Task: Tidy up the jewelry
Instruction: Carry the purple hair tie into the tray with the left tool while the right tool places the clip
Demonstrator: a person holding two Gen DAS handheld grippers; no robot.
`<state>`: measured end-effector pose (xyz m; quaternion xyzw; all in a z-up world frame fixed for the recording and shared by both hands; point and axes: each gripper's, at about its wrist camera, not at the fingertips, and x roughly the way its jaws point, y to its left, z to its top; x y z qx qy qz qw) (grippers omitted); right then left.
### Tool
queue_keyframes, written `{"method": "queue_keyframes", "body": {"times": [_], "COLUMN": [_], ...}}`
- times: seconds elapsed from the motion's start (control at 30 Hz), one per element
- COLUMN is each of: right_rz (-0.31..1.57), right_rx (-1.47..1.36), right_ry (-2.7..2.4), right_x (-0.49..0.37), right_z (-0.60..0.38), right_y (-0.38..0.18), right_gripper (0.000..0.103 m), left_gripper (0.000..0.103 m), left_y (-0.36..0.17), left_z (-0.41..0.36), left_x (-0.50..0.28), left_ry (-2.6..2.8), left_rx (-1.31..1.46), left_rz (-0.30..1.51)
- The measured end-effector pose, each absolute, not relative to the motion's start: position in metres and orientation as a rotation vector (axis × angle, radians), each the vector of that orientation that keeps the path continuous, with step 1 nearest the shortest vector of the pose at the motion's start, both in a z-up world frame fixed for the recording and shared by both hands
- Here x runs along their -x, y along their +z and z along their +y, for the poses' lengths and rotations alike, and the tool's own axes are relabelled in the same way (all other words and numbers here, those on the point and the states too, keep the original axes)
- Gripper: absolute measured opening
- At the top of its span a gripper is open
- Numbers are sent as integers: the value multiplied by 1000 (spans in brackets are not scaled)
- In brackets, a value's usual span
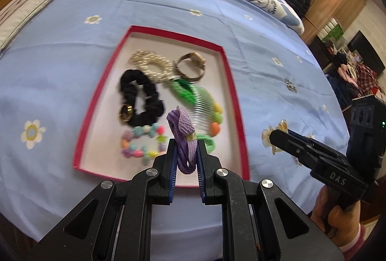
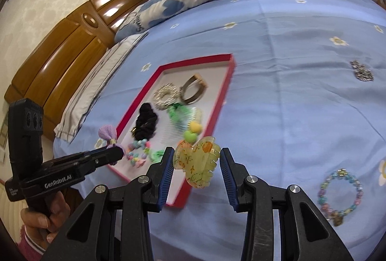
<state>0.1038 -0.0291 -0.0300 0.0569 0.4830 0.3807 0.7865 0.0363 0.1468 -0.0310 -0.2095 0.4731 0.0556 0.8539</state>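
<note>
Jewelry box (image 1: 230, 82) rim lies beneath left gripper (image 1: 185, 159).

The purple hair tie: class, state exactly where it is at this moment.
The purple hair tie is off the bed, clamped in the left gripper, above the near edge of the red tray, close to the pastel bead bracelet.

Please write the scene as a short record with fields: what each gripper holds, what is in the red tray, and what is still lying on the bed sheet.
left gripper: shut on purple hair tie
right gripper: shut on yellow claw clip
red tray: black scrunchie, watch, green comb, pastel bead bracelet
on blue sheet: beaded bracelet, sparkly clip
</note>
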Motion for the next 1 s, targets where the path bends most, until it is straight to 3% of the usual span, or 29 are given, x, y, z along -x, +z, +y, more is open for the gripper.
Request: {"method": "queue_keyframes", "body": {"times": [1.0], "right_rz": [1158], "right_rx": [68], "right_ry": [912], "right_x": [-94], "right_z": [53], "right_y": [-66], "right_gripper": [39], "left_gripper": [16], "left_y": [-75], "left_z": [171], "left_x": [-38], "left_ry": [200], "left_rx": [391], "left_rz": [1123]}}
